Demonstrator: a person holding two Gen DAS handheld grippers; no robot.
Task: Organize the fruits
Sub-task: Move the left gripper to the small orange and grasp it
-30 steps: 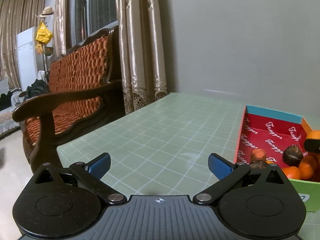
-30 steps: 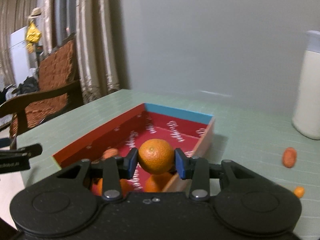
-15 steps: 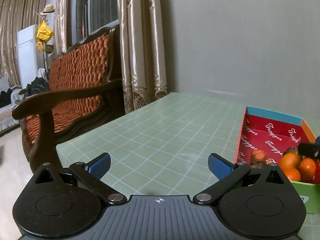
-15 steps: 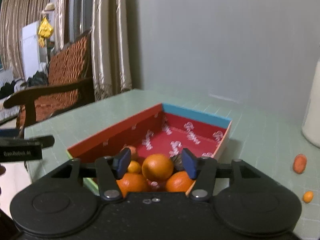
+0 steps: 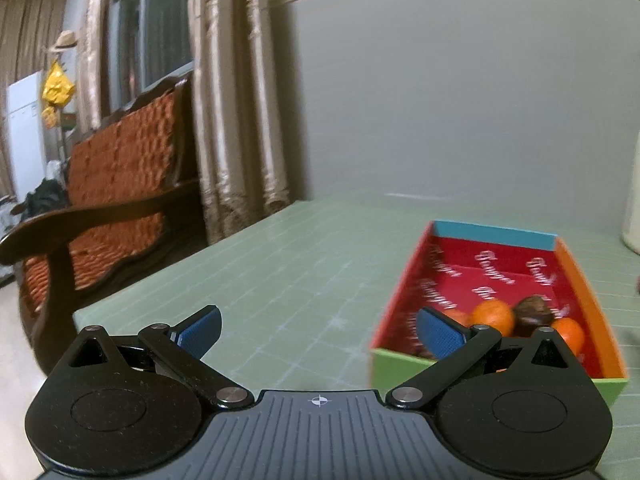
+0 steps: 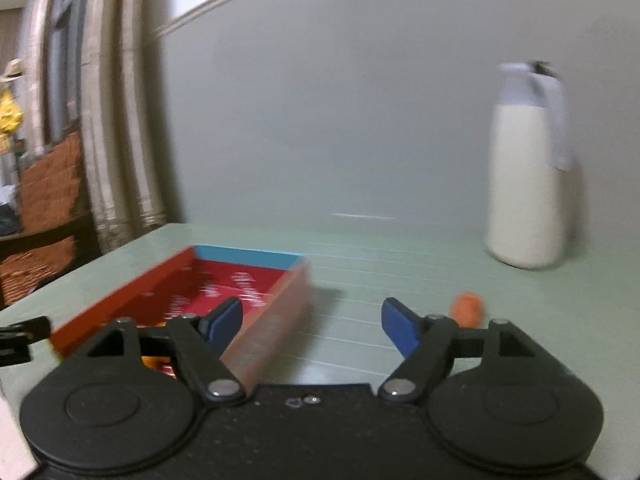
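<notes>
A cardboard box (image 5: 576, 272) with a red lining stands on the green table, holding several oranges (image 5: 493, 316) and a dark brown fruit (image 5: 534, 312). My left gripper (image 5: 320, 332) is open and empty, its right finger level with the box's near left corner. In the right wrist view the box (image 6: 296, 292) lies to the left. My right gripper (image 6: 312, 324) holds nothing, its jaws still opening, its left finger over the box. A small orange fruit (image 6: 466, 309) lies on the table just beyond its right finger.
A tall cream jug (image 6: 528, 184) with a grey lid stands at the back right against the wall. A wooden bench (image 5: 108, 200) with orange cushions and curtains (image 5: 236, 120) are beyond the table's left edge. The green tiled table (image 5: 280, 272) stretches left of the box.
My right gripper let go of the orange, which dropped into the box, then swung right with its jaws widening. The left gripper shifted toward the box, still open.
</notes>
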